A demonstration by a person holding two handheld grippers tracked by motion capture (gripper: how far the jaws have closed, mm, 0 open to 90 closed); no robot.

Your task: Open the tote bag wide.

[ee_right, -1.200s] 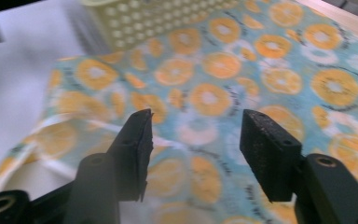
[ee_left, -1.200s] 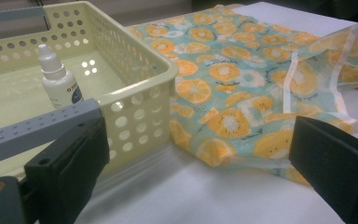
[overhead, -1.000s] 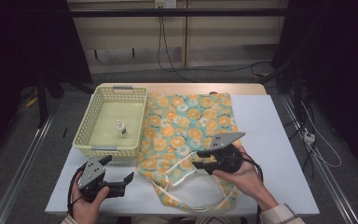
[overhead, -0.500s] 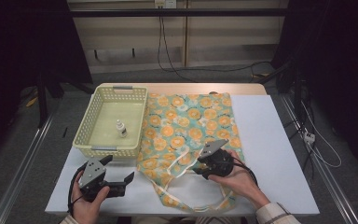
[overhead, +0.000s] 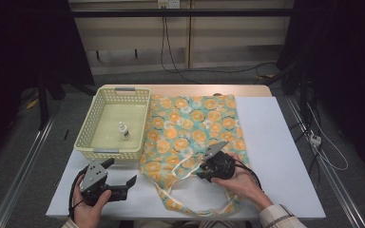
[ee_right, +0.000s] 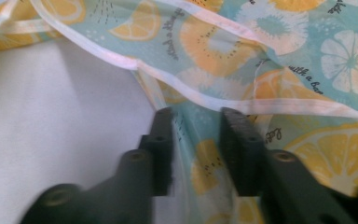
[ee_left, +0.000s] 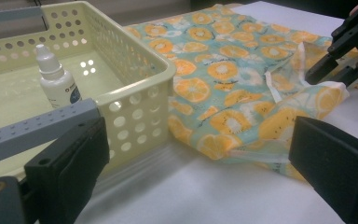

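**R gripper moves in on bag hem**

R gripper [overhead: 203, 170] has slid from mid-bag toward the near edge of the tote bag [overhead: 195, 128]; jaws part-closed round a fabric fold, not clamped yet. Looks set to lift the opening. L gripper [overhead: 126, 181] stays wide open, just in front of basket [overhead: 95, 151] beside bag; dropper bottle [overhead: 122, 131] inside.

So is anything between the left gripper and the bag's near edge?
Nothing visible. The left gripper, jaws wide open, faces bare table up to the fruit-print bag; the basket sits off to one side.
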